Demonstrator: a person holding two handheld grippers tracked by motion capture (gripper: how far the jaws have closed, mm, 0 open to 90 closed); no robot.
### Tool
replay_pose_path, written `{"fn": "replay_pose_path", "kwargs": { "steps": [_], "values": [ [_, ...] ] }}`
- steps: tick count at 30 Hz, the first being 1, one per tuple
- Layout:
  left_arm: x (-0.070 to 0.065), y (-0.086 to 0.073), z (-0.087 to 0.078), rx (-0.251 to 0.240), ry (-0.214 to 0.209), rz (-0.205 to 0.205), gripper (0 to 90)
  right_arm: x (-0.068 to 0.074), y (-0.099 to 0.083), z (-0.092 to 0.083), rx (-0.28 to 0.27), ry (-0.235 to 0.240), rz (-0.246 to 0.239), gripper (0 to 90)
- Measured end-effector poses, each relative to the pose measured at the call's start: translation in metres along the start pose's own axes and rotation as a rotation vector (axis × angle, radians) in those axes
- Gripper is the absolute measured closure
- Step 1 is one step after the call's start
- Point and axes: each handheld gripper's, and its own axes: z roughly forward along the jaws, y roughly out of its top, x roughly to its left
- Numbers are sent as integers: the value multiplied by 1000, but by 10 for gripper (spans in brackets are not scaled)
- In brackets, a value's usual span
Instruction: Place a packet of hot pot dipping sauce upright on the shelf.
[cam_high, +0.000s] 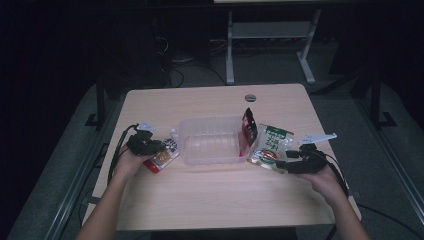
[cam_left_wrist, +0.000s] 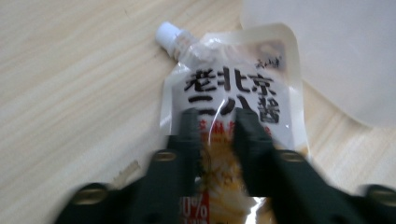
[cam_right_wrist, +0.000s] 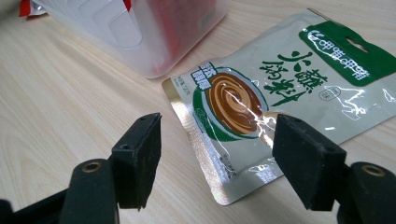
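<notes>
Left gripper (cam_left_wrist: 215, 116) fingers clenched on spouted pouch (cam_left_wrist: 233, 88), lower label hidden; right gripper (cam_right_wrist: 217, 135) released.

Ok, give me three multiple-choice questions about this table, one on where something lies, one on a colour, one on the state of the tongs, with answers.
1. Where does the green-and-white packet lie?
A. inside the clear tub
B. on the table, right of the clear tub
C. on the floor

2. What colour is the spouted pouch's cap?
A. white
B. red
C. black

3. How do the left tongs stand?
A. wide open above bare table
B. closed on the tub's rim
C. closed on the spouted pouch

Answers: 1 B, the high view shows it beside the tub; 2 A, the cap looks white; 3 C, both tips pinch the pouch.
</notes>
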Motion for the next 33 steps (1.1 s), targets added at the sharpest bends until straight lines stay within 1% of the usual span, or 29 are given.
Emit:
{"fn": "replay_pose_path", "kwargs": {
  "steps": [1, 2, 3, 4, 5, 8, 9, 10, 14, 15, 17, 20, 22, 23, 25, 28, 29, 30, 31, 33],
  "values": [
    [1, 2, 1, -3, -6, -8, 836, 0, 0, 0, 0, 0, 1, 322],
    [0, 3, 2, 6, 6, -6, 890, 1, 0, 0, 2, 2, 6, 323],
    [0, 4, 4, 22, 19, -2, 896, 1, 0, 0, 2, 2, 6, 322],
    [0, 3, 7, 29, 11, -7, 897, 0, -1, 0, 0, 2, 2, 323],
    [1, 2, 8, 40, 7, -2, 897, 0, -1, 0, 0, 2, 5, 324],
    [2, 1, 7, 50, -9, 7, 898, -1, -2, -1, 3, 1, 9, 325],
    [2, 0, 6, 52, -17, 3, 898, -1, -2, -1, 5, 1, 13, 325],
    [3, -1, 4, 63, -26, 18, 898, -2, -2, -1, 2, 2, 12, 325],
    [5, -7, -2, 85, -62, 26, 898, -2, -2, -2, -1, -2, 10, 326],
    [5, -8, -3, 88, -66, 24, 898, -2, -2, -2, 0, -1, 10, 326],
    [5, -11, -6, 90, -90, 17, 898, -2, -2, -2, 3, 0, 11, 326],
    [5, -17, -12, 102, -116, 25, 899, 0, -2, -1, 4, 1, 9, 326],
    [5, -22, -17, 111, -114, 36, 898, 0, -2, -1, 5, 1, 9, 326],
    [5, -25, -19, 113, -115, 31, 898, 0, -2, -1, 5, 1, 9, 326],
    [6, -31, -25, 126, -107, 37, 898, 0, -2, -1, 4, 1, 9, 326],
    [5, -42, -33, 128, -100, 33, 898, 0, -2, -2, 3, 1, 12, 326],
    [4, -44, -36, 132, -90, 38, 897, -1, -2, -2, 2, 0, 12, 326],
    [4, -45, -38, 128, -81, 36, 897, -1, -2, -2, 1, -1, 13, 326],
    [4, -46, -40, 114, -78, 24, 897, -1, -2, -2, 2, 0, 15, 326],
    [5, -42, -43, 71, -77, 3, 896, -1, -1, -1, 4, -1, 11, 326]
  ]
}}
